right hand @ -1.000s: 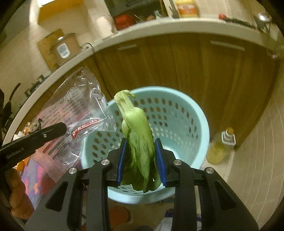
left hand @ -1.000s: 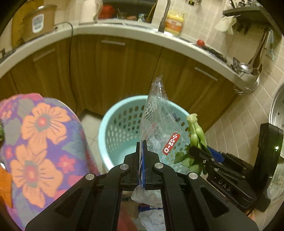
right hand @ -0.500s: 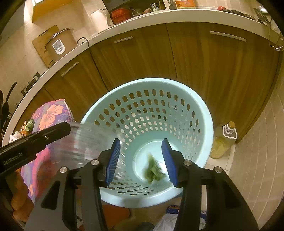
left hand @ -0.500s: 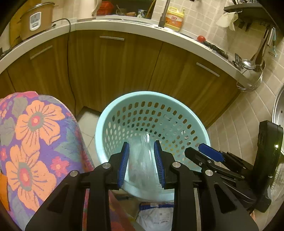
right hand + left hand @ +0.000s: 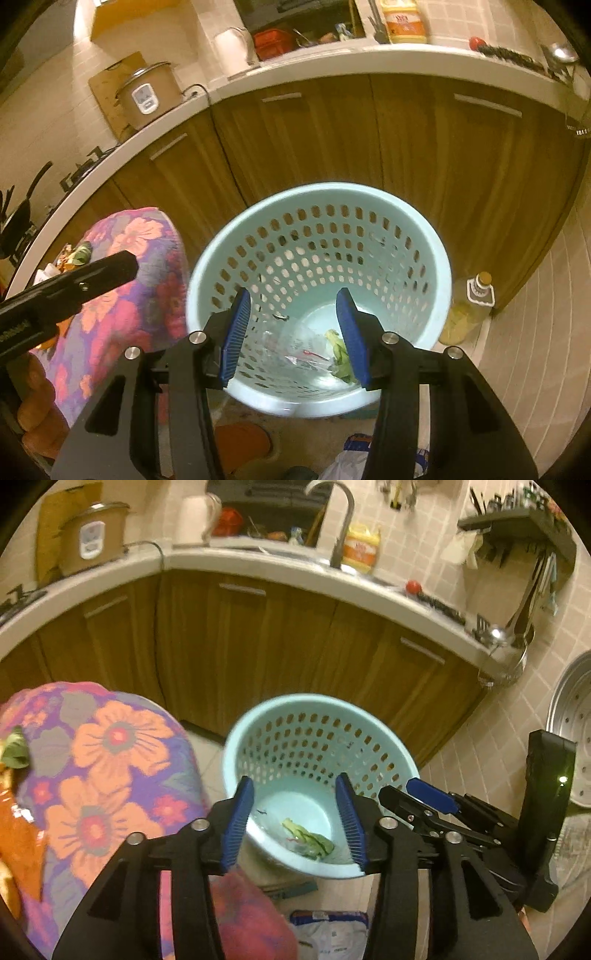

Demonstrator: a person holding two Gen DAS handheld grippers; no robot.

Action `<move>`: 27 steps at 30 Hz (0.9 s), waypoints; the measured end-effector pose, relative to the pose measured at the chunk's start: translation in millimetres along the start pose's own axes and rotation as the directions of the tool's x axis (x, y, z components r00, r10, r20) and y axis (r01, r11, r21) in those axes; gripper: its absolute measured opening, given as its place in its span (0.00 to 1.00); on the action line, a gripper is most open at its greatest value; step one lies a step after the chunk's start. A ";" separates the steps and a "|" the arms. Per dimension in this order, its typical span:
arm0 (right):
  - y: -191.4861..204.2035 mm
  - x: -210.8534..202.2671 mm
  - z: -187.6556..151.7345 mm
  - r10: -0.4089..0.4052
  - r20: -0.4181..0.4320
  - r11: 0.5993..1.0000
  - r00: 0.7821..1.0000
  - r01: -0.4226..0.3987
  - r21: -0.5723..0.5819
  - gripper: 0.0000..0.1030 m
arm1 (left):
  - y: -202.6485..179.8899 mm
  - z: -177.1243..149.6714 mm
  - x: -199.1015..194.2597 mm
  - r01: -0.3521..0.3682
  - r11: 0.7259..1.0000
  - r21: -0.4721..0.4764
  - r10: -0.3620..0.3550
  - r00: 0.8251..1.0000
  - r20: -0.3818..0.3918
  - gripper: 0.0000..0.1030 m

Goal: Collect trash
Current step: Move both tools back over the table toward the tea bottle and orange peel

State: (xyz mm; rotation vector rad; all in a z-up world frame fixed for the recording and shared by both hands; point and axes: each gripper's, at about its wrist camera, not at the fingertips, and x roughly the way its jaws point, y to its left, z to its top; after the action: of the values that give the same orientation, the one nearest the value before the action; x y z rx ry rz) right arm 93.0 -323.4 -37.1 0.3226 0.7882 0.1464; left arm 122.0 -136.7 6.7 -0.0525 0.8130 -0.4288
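A light blue perforated basket [image 5: 236,746] stands on the floor before the wooden cabinets; it also shows in the right wrist view [image 5: 439,258]. At its bottom lie a green vegetable piece [image 5: 314,840], also seen in the right wrist view [image 5: 338,349], and a clear plastic wrapper [image 5: 291,345]. My left gripper [image 5: 295,825] is open and empty above the basket. My right gripper [image 5: 293,332] is open and empty above it too, and shows at the right of the left wrist view [image 5: 430,799].
A floral cloth [image 5: 99,768] covers a surface to the left, with scraps [image 5: 14,749] on it. An oil bottle [image 5: 467,310] stands on the floor right of the basket. A bag [image 5: 328,934] lies on the floor below. A counter [image 5: 258,565] runs behind.
Both grippers opened. The plastic wrapper dropped from the left one and the green vegetable from the right one, into the basket. Both grippers rose a little.
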 end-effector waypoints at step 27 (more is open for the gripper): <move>288.2 -4.7 -30.5 0.327 -0.100 0.858 0.940 -0.340 -0.386 0.43 | 227.3 -87.3 -264.8 -0.365 0.849 -0.382 0.477 0.840 0.258 0.61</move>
State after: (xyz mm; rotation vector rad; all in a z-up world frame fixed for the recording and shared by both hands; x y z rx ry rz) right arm 65.1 -46.4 43.3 0.0650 0.7074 0.6346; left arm -21.1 184.5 82.5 -0.2373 0.5144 0.1451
